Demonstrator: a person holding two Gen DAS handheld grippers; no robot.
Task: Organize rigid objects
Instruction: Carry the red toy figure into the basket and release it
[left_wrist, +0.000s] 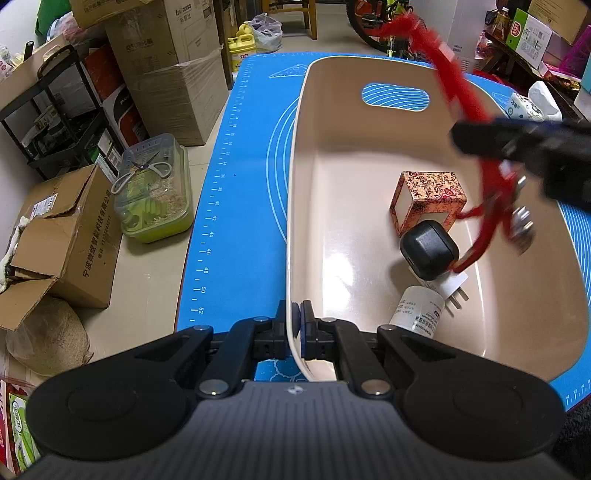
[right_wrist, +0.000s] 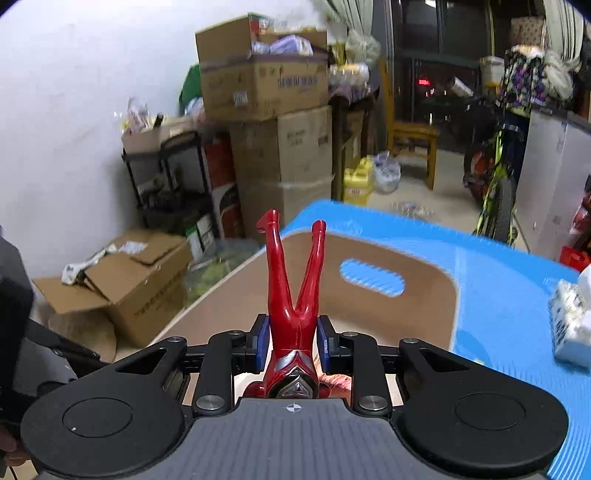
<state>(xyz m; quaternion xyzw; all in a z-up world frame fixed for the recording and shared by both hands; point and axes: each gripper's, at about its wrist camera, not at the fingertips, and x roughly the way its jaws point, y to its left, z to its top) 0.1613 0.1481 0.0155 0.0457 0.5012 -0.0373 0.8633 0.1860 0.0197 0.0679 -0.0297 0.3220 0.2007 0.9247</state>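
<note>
A beige plastic basket (left_wrist: 369, 110) stands on the blue mat (left_wrist: 243, 184). My left gripper (left_wrist: 295, 325) is shut on the basket's near left rim. Inside lie a floral red box (left_wrist: 430, 201), a black charging case (left_wrist: 428, 249), a white bottle (left_wrist: 417, 312) and a white plug (left_wrist: 456, 288). My right gripper (right_wrist: 291, 345) is shut on a red figurine (right_wrist: 293, 295), held head-down with its legs pointing up. In the left wrist view the figurine (left_wrist: 461, 96) hangs, blurred, over the basket's right side. The basket (right_wrist: 424, 314) also shows in the right wrist view.
Beside the table on the floor are cardboard boxes (left_wrist: 62, 236) and a green clear-lidded container (left_wrist: 155, 192). A white printed pack (right_wrist: 569, 325) lies on the mat at the right. Stacked cartons (right_wrist: 280, 147), a chair and a bicycle stand further back.
</note>
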